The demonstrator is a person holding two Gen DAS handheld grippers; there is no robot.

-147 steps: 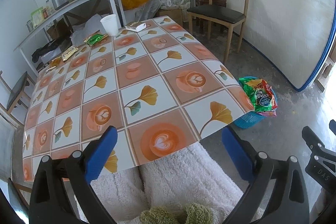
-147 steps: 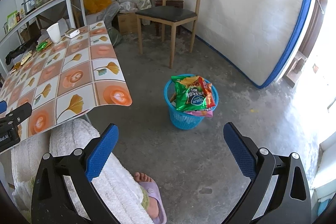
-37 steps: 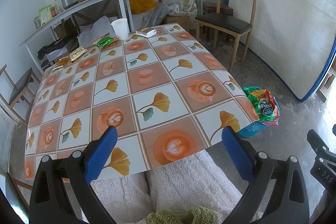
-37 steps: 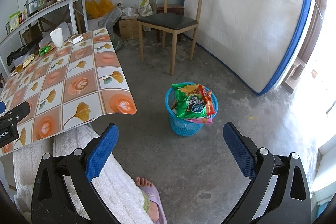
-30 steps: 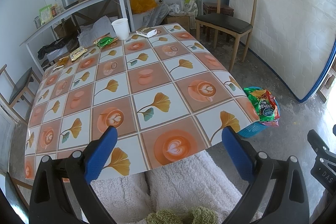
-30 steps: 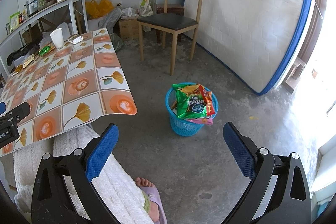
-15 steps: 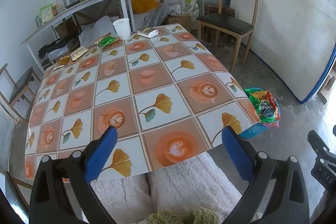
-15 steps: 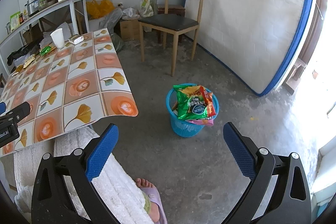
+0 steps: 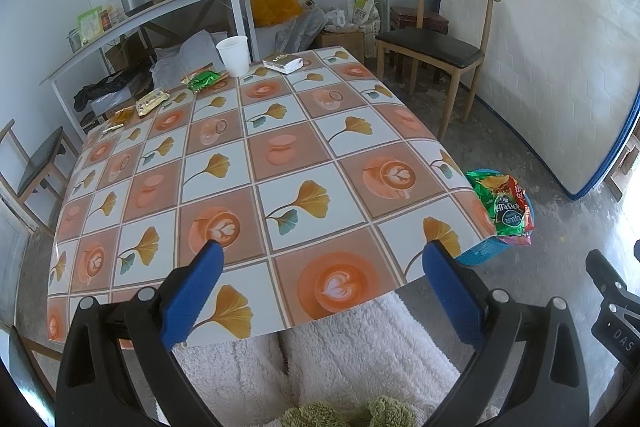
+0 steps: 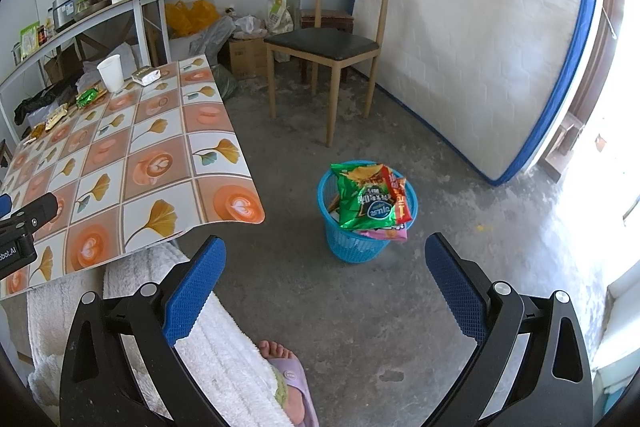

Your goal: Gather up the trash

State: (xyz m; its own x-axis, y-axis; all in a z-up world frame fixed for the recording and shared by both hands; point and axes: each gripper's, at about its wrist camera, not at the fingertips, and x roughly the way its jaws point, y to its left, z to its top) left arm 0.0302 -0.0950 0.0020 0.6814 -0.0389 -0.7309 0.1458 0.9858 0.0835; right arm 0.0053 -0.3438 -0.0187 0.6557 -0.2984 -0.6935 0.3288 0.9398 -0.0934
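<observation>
Both grippers, left (image 9: 322, 283) and right (image 10: 324, 283), spread wide, empty; overfull blue basket (image 10: 362, 247) beyond right fingers may spill chip bags (image 10: 366, 201).

"DAS" on the right gripper (image 9: 616, 311) body, "obot.AI" on the left gripper (image 10: 20, 227) body — chip bag (image 10: 366, 199) print unreadable

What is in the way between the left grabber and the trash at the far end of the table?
Nothing visible. The left grabber hangs open over the near edge, and the tablecloth between it and the paper cup and wrappers is bare. They are just far away across the table.
</observation>
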